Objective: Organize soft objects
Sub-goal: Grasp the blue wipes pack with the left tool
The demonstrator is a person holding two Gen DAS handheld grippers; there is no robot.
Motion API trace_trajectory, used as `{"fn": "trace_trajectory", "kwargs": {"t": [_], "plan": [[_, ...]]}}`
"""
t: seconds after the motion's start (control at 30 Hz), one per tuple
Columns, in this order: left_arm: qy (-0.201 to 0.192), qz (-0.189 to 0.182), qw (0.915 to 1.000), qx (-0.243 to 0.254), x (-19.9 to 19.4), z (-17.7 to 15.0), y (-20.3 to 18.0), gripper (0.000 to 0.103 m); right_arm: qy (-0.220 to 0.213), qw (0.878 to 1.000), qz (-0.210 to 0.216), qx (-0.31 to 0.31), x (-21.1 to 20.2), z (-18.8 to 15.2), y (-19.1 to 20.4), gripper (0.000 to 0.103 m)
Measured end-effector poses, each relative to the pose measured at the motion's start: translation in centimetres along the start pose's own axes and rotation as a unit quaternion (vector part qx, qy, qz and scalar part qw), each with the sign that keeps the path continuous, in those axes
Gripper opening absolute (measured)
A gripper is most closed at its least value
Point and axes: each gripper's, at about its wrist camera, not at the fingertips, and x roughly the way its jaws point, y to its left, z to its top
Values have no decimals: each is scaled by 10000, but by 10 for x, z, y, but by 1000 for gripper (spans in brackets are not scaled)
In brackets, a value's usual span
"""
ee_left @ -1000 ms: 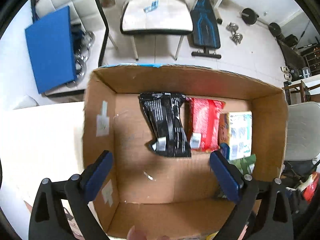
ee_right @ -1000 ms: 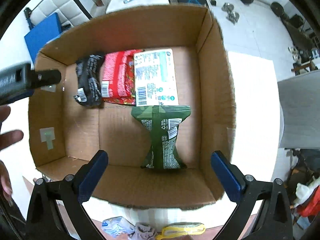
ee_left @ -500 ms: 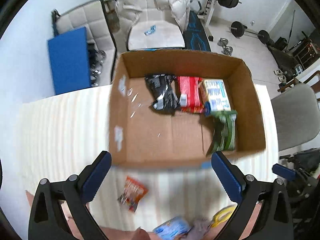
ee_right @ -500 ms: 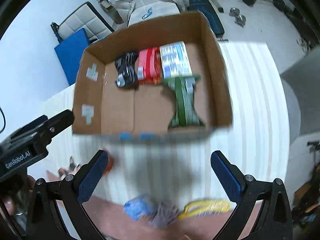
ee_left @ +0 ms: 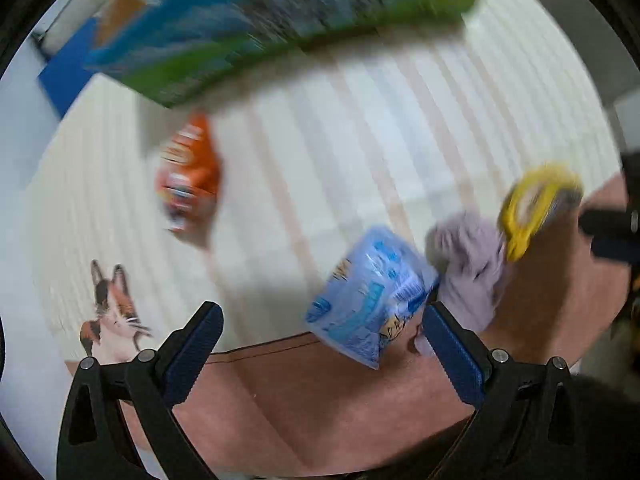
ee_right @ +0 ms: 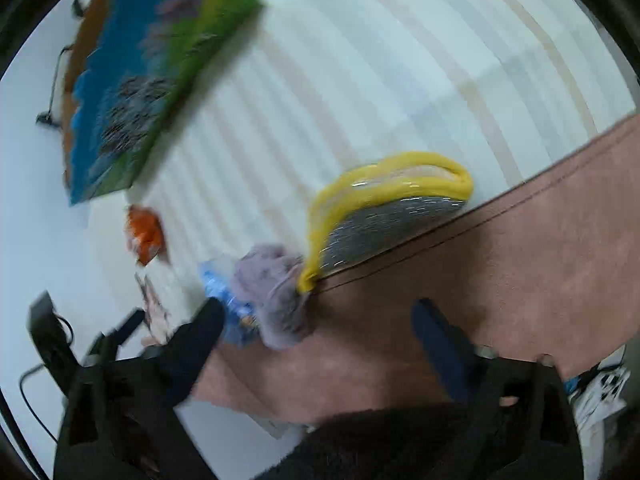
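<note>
Both views are motion-blurred. In the left wrist view my left gripper (ee_left: pixel 320 336) is open and empty just above a light blue packet (ee_left: pixel 370 296) at the table's near edge. Beside it lie a crumpled lilac cloth (ee_left: pixel 468 260) and a yellow-rimmed sponge (ee_left: pixel 534 204). An orange snack bag (ee_left: pixel 190 176) lies farther left. In the right wrist view my right gripper (ee_right: pixel 316 328) is open and empty, near the lilac cloth (ee_right: pixel 272 296), the yellow-and-grey sponge (ee_right: pixel 384 216) and the blue packet (ee_right: pixel 220 288).
The cardboard box's printed blue-and-green outer side (ee_left: pixel 280 28) fills the top of the left view and the upper left of the right view (ee_right: pixel 148 84). The white striped table cover (ee_left: pixel 360 140) ends at a brown table edge (ee_right: pixel 500 260). A cat picture (ee_left: pixel 110 312) lies at the left.
Both grippers pulled back out of the box and swung down towards the near table edge. The loose packets, cloth and sponge now fill the views; the box's inside is out of sight.
</note>
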Motion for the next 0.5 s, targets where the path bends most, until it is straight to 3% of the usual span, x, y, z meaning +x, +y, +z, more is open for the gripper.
{"fn": "trace_trajectory", "kwargs": {"t": [0.17,0.2,0.33,0.5], "plan": [[382,60,9988,308,41,4,-22,102,-215,9996,-118,161,18,16,-11,82],[450,48,9987,233,46,5,-22,102,-228,9995,-202,116,20,21,-8,75],[567,-130,9974,-433,59,11,-4,102,-108,9966,-771,-275,31,40,8,52],[686,-526,9851,-1489,67,14,33,102,-29,9868,-1326,-931,40,55,40,49]]}}
